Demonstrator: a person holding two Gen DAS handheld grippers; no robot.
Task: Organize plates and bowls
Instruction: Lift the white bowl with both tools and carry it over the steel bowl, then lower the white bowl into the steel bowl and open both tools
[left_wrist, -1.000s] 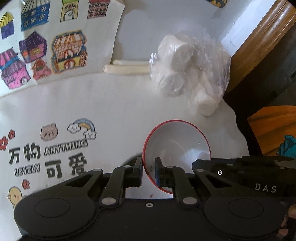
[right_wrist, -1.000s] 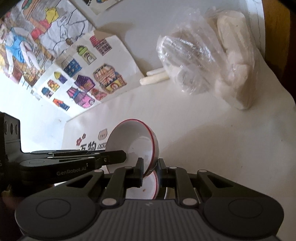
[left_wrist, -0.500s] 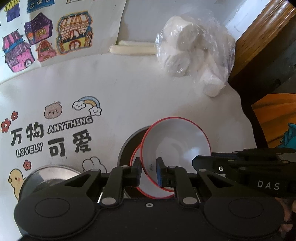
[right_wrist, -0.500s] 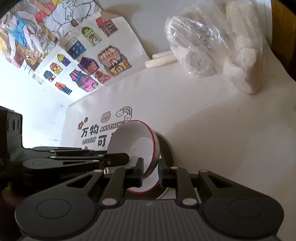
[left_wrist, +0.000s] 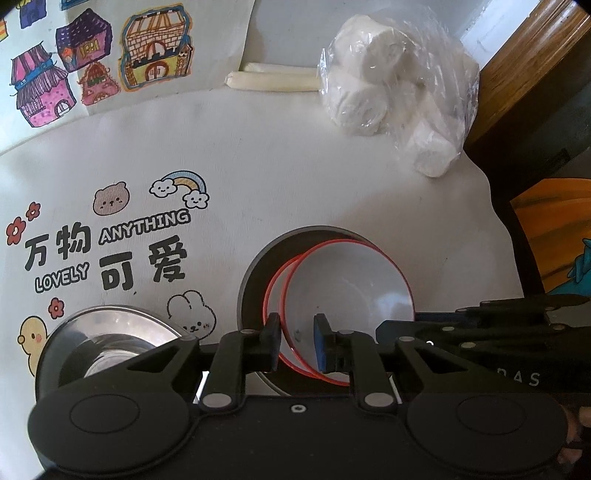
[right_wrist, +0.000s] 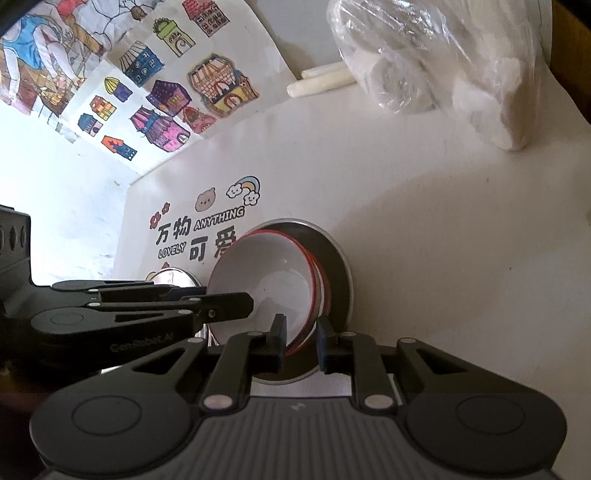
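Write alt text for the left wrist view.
The left gripper, its jaws just opening, straddles the near rim of a red-rimmed white bowl nested in a second one inside a grey metal plate. A steel bowl sits to the left on the cartoon-printed white tablecloth; a plastic bag lies behind.

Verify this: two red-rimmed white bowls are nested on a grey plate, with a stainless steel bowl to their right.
Wrong side: the left wrist view shows the stainless steel bowl left of the red-rimmed white bowls, which are nested on the grey plate.
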